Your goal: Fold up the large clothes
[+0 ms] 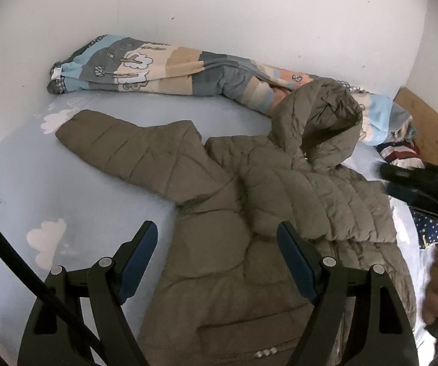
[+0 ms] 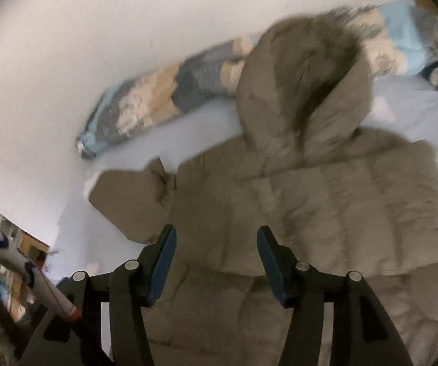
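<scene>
The left wrist camera sits just behind the left gripper (image 1: pixel 217 262) and looks forward and down along its fingers, over the near left part of the bed (image 1: pixel 20 183) toward the far wall (image 1: pixel 219 15). The right wrist camera rides behind the right gripper (image 2: pixel 216 267), tilted down the same way, closer to the padded jacket (image 2: pixel 325 213) and blurred. Both views share the jacket, its hood (image 1: pixel 319 119), the rolled quilt (image 1: pixel 145 67) and the wall.
</scene>
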`<action>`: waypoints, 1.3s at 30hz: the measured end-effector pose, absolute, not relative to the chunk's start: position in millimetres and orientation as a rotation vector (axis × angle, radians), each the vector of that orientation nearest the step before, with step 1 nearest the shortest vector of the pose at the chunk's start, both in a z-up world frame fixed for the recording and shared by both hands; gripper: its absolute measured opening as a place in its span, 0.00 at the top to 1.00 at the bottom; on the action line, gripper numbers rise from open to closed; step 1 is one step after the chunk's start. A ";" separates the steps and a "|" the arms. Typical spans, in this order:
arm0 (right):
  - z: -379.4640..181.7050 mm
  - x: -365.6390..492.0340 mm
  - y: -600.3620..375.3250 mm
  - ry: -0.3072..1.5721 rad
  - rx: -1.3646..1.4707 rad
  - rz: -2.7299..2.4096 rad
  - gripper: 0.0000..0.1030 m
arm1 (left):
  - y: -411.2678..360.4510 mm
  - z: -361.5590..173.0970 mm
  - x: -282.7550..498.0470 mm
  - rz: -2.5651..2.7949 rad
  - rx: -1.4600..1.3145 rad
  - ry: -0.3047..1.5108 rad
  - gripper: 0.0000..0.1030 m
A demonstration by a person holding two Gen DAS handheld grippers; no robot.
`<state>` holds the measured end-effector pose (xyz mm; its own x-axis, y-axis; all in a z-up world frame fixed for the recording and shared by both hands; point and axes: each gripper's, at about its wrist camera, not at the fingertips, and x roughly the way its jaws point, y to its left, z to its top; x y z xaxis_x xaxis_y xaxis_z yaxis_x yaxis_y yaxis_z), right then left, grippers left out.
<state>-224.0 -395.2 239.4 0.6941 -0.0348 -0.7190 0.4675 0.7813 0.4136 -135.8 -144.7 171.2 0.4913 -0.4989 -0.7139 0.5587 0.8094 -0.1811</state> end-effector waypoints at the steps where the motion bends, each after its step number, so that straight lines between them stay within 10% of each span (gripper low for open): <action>1: 248.3 -240.5 -399.0 0.736 0.624 -0.326 0.41 | -149.2 168.9 -133.8 -0.645 0.080 0.856 0.23; 25: 106.6 -323.9 -576.2 1.006 0.772 -0.707 0.60 | -262.1 57.7 -84.1 -0.631 0.289 1.051 0.18; 39: 212.8 -394.9 -441.2 0.751 0.707 -0.596 0.48 | -210.1 129.0 -92.2 -0.621 0.113 0.950 0.18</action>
